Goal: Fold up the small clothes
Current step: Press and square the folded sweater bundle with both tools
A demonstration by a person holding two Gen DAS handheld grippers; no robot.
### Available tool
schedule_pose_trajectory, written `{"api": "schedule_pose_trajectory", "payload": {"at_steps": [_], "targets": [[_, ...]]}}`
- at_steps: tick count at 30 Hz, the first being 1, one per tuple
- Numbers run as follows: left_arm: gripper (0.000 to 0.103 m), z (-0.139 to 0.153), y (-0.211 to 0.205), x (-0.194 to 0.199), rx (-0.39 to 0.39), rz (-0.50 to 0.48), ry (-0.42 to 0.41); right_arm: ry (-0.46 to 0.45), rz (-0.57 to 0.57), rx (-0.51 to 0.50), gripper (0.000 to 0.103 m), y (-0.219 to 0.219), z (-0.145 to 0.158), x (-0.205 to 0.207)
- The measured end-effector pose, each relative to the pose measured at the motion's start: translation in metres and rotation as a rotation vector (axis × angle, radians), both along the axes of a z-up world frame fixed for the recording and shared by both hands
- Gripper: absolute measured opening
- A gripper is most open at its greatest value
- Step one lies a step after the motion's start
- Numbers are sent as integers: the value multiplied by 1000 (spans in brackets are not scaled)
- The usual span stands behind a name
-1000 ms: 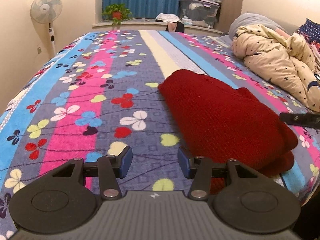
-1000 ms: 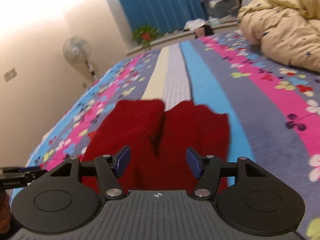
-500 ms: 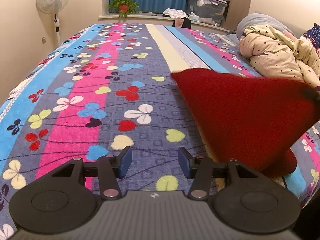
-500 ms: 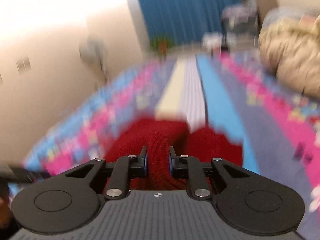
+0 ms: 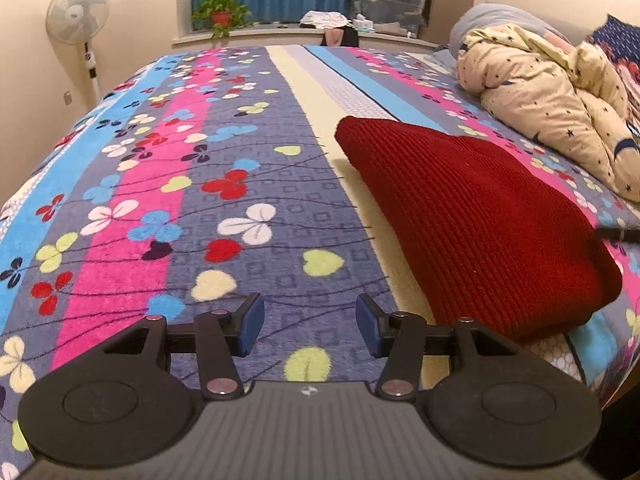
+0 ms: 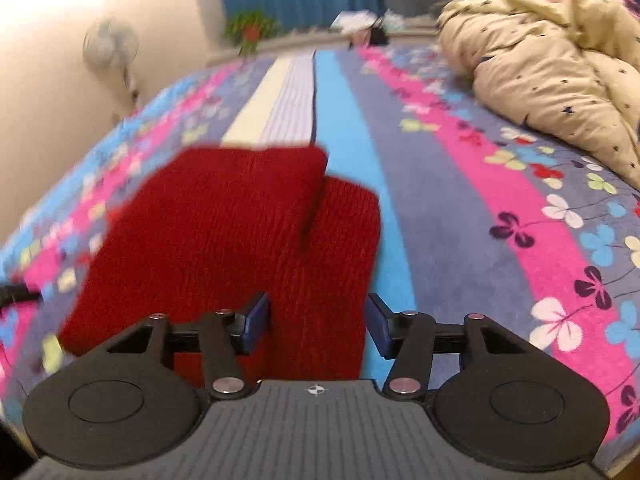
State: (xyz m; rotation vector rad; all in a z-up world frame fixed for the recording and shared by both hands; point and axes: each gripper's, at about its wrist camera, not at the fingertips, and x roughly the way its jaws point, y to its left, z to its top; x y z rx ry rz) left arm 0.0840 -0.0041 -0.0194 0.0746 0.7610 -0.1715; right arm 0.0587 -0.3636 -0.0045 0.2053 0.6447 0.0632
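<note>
A red knitted garment [image 5: 472,216] lies folded on the flowered bedspread [image 5: 192,184], to the right of my left gripper [image 5: 310,324]. The left gripper is open and empty, just above the bedspread near its front edge. In the right wrist view the same red garment [image 6: 224,236] lies folded in layers right in front of my right gripper [image 6: 318,326]. The right gripper is open, its jaws standing over the garment's near edge and holding nothing. A tip of the right gripper [image 5: 618,234] shows at the garment's far right side.
A cream star-print duvet [image 5: 552,100] is heaped at the right of the bed. A standing fan [image 5: 78,12] is by the left wall. A potted plant [image 5: 220,14], a storage box [image 5: 386,4] and blue curtains are on and behind the far windowsill.
The right gripper shut on the red garment, lifted and carried it over, then opened and let it go. The garment now lies flat again, folded. The left gripper stayed open.
</note>
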Motion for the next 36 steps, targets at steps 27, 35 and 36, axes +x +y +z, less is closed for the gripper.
{"api": "schedule_pose_trajectory", "payload": {"at_steps": [27,35,36], "targets": [[93,-15,-50,164,-370,198,152,290,-54,90,94,-4,-50,56],[93,-50,-61,184,-585,152,317,286,-51,150,74,-2,-49,65],[93,-53,-63,187,-591,157,324,282,-42,135,68,0,-49,66]]}}
